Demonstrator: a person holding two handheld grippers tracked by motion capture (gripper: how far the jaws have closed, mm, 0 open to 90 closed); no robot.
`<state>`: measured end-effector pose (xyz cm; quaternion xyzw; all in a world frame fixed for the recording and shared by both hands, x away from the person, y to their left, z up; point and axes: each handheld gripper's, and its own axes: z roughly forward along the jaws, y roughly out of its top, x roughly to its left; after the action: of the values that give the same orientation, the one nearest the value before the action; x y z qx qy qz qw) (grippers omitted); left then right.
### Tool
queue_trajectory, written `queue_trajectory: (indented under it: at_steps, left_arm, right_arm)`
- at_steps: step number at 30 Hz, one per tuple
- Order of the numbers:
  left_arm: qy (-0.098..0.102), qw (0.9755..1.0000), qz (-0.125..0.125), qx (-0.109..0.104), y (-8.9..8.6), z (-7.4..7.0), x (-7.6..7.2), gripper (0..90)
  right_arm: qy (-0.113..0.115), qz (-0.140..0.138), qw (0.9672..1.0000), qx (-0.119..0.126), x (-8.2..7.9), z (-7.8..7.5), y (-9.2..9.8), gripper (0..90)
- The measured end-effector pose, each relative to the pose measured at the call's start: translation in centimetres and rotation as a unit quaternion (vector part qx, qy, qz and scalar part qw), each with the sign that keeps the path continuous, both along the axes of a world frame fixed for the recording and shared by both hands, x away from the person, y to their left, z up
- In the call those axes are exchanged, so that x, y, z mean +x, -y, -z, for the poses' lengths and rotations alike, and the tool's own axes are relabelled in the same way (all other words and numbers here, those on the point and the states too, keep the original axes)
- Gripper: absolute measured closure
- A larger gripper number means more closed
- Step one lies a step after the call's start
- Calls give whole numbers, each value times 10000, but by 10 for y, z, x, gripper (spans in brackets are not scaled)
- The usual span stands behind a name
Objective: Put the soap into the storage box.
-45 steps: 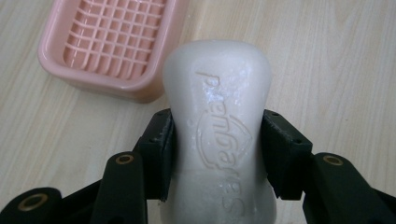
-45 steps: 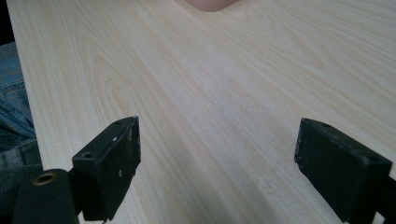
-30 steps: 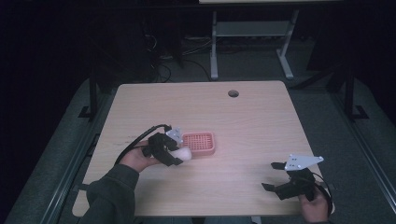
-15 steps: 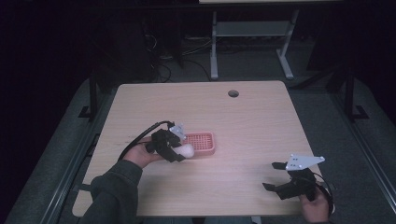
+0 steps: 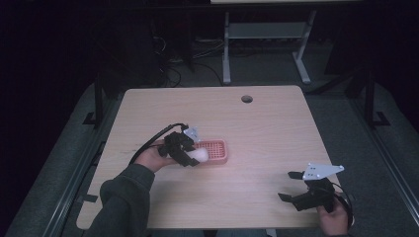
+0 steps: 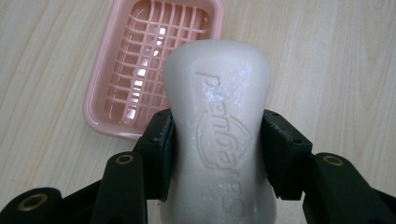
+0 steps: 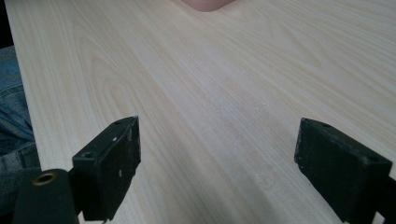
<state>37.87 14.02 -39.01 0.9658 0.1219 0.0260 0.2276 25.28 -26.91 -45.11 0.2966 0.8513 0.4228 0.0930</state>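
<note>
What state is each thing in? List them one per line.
Soap bar: clamped between the left tool's jaws, held above the table.
Pink soap dish: empty, upright on the table.
Left tool: shut on the soap bar.
Right tool: open, holding nothing, over bare table.

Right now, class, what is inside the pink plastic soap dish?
The pink plastic soap dish shows only its own grid floor, with no contents visible. The white embossed soap bar, clamped in the left gripper, covers the dish's near corner, so that part is hidden.
</note>
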Motion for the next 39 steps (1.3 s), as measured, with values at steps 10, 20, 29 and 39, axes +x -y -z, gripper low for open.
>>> queue_trajectory:
  at_steps: [10,20,29,39]
  left_arm:
    - [31,10000,9,-24,6,-1,9,493]
    - [43,10000,44,-47,15,-2,18,494]
    - [31,9999,97,0,23,-2,24,493]
    - [23,9999,100,-66,28,-1,31,494]
  right_arm:
    - [1,7,10000,6,0,0,1,142]
    - [7,10,10000,20,0,0,2,142]
    - [7,22,10000,43,0,0,2,142]
    - [9,8,10000,34,1,1,3,142]
